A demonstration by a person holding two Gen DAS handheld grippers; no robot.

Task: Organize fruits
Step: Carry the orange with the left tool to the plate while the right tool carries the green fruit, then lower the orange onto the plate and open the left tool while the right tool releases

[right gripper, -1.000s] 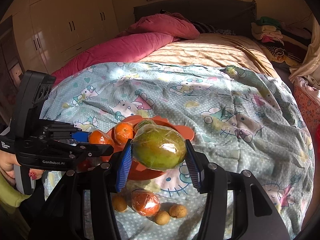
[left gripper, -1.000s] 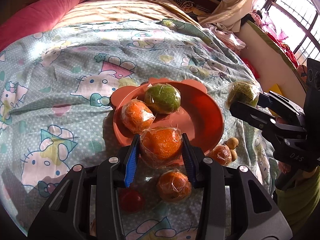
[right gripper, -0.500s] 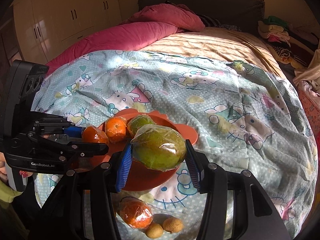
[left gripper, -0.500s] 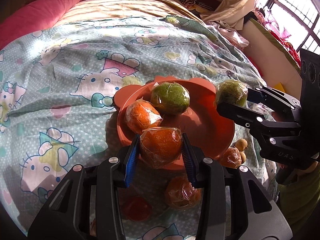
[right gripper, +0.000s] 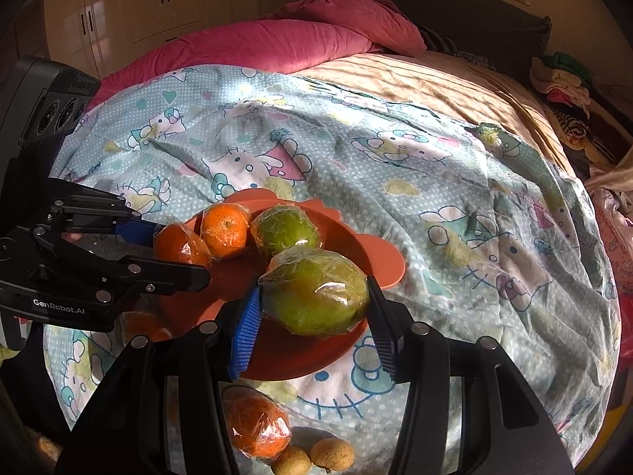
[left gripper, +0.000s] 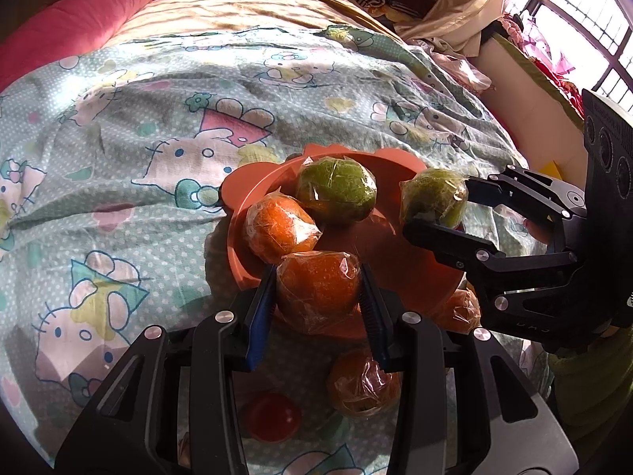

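Both grippers are delivering wrapped fruit to the orange plate [left gripper: 379, 162] on the bed. The left gripper [left gripper: 318, 297] has its jaws clamped on an orange [left gripper: 318, 287] at the plate's near edge, and the right gripper [right gripper: 314, 316] has its jaws clamped on a green fruit [right gripper: 316, 291] over the plate. Next, each likely needs lowering into a free spot before the jaws open.

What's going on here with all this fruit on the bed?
A person is sorting wrapped fruit onto an orange plate on the bed. The left gripper holds a wrapped orange over the plate's near edge; the right gripper holds a wrapped green fruit above it. An orange and a green fruit already sit on the plate. More fruit lies on the bedsheet.
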